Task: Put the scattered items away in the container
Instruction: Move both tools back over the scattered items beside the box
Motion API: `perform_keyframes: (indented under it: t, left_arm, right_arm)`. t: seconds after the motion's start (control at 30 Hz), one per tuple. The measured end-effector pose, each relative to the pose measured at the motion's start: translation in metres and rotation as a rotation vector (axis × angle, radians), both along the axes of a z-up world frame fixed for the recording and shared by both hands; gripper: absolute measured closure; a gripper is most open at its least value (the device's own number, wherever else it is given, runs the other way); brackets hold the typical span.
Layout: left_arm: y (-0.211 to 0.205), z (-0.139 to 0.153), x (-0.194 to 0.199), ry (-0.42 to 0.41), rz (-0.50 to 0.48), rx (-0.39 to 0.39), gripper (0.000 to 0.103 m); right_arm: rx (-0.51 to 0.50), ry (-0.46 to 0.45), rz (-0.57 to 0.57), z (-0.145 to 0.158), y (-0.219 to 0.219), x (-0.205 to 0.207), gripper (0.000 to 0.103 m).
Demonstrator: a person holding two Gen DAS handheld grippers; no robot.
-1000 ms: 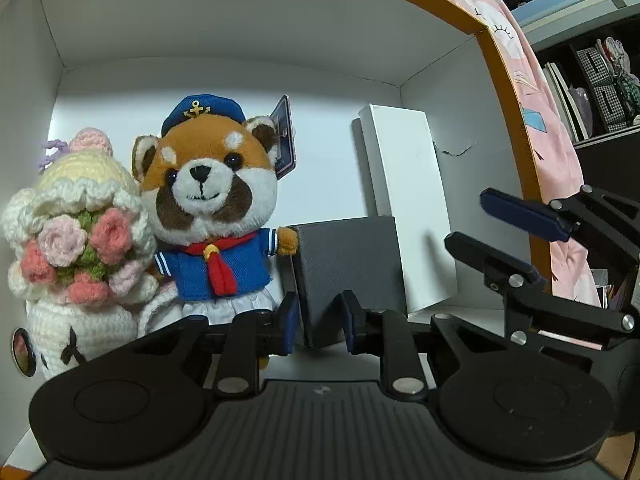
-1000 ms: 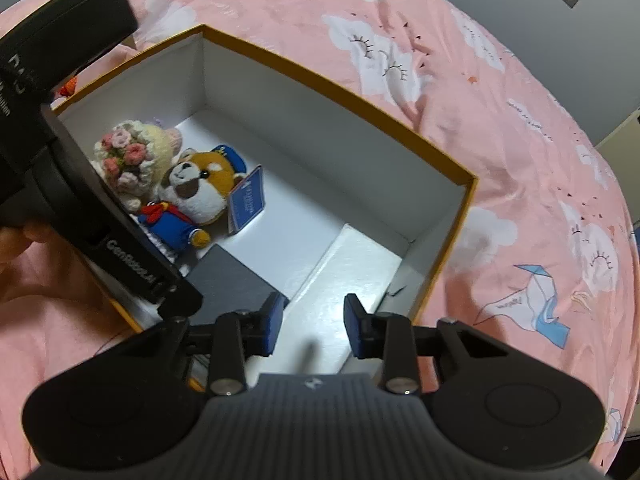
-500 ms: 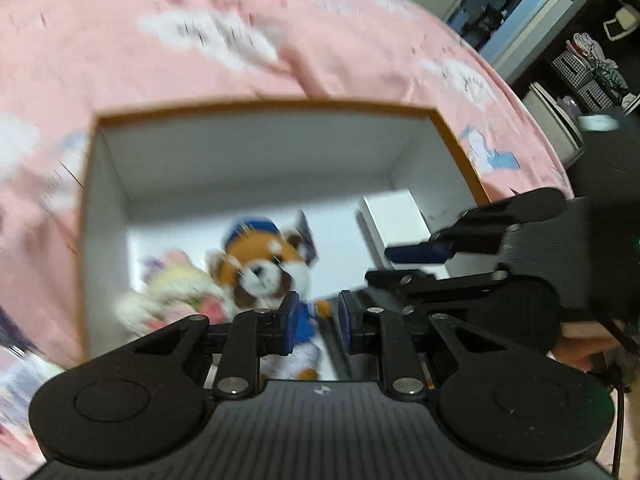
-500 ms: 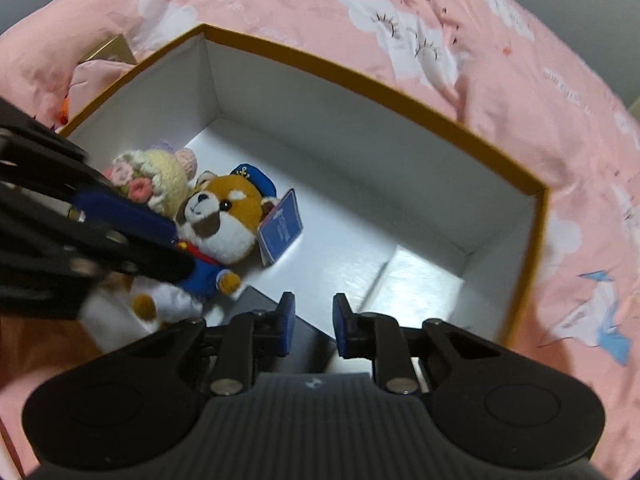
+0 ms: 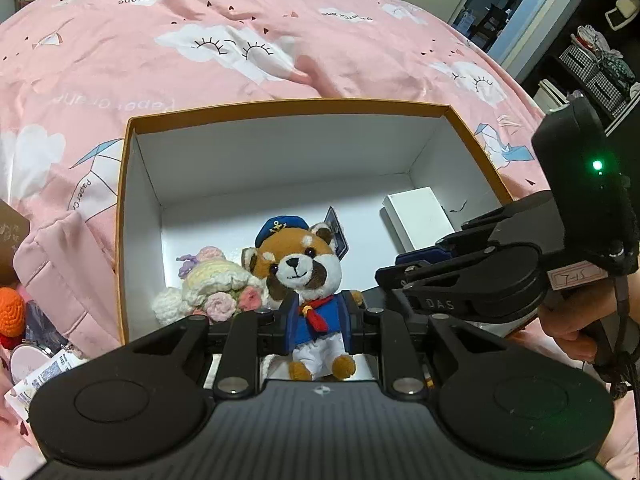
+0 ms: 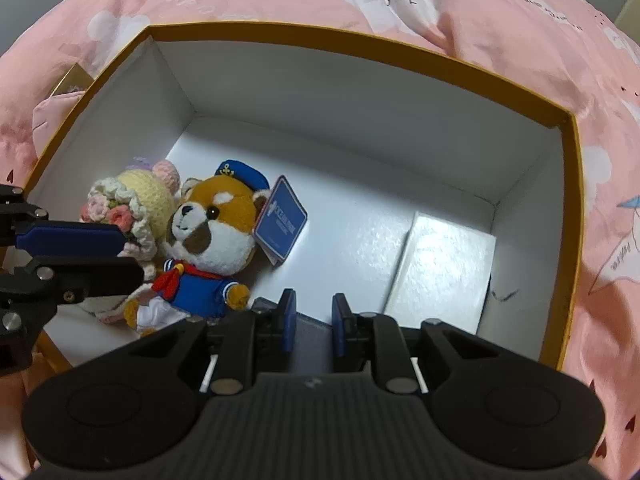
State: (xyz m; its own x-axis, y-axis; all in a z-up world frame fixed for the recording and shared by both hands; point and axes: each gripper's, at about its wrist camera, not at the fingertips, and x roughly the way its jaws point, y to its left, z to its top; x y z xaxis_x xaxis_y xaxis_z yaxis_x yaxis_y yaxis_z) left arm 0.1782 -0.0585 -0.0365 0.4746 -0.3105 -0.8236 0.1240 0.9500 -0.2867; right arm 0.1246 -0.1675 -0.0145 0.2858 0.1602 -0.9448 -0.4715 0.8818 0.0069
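Left wrist view: left hand-held gripper (image 5: 319,327) low in frame over the near wall of the box (image 5: 280,106), fingers narrowly apart and gripping nothing, the plush (image 5: 304,280) seen through the gap, deeper in the box. Orange-rimmed, white-walled box set on a pink bed cover (image 5: 200,40) printed with clouds. Inside, at near left, the sailor-suited plush sitting upright, with a crochet doll (image 5: 216,288) touching it on the left and a blue tag (image 5: 336,228) sticking up behind its head. White carton (image 5: 418,218) flat on the box floor at far right, well apart from the plush. Right hand-held gripper (image 5: 424,258) reaching in from the right edge over the box's near right part, blue pads facing left; gap between them hard to judge from here. Outside the box at left, an orange crochet ball (image 5: 10,312) and some small packets (image 5: 36,372) lying on the bed. Right wrist view: right hand-held gripper (image 6: 313,326) with fingers narrowly parted and empty, above a dark grey slab (image 6: 314,340) lying at the box's (image 6: 360,38) near wall. Plush (image 6: 208,248) leaning at left against the doll (image 6: 132,208), tag (image 6: 280,222) just right of its head. Carton (image 6: 440,272) flat by the right wall. Left gripper's finger (image 6: 68,236) crossing in from the left edge, in front of the doll.
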Motion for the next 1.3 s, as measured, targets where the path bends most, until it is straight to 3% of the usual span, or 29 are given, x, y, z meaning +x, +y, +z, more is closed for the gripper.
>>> perform_keyframes:
  t: [0.33,0.5,0.73,0.83,1.07,1.3]
  left_arm:
    - [0.000,0.001,-0.003,-0.011,-0.005,0.014,0.079]
    - [0.003,0.008,-0.010,-0.035,-0.005,0.014,0.079]
    - [0.013,0.026,-0.023,-0.079,-0.002,0.039,0.079]
    - [0.025,0.034,-0.029,-0.089,0.007,0.058,0.079]
    - [0.072,0.054,-0.048,-0.097,0.086,0.104,0.079]
    - [0.125,0.067,-0.069,-0.095,0.180,0.150,0.079]
  right_arm:
    - [0.005,-0.012,-0.003,0.001,-0.005,-0.006,0.082]
    - [-0.036,-0.114,0.044,0.010,0.000,-0.022,0.080]
    - [0.037,-0.253,0.038,0.041,0.003,-0.049,0.065]
    - [0.074,-0.314,0.037,0.056,0.012,-0.057,0.056]
    - [0.178,-0.443,0.056,0.086,0.034,-0.081,0.056]
    - [0.246,-0.483,0.119,0.090,0.070,-0.097,0.059]
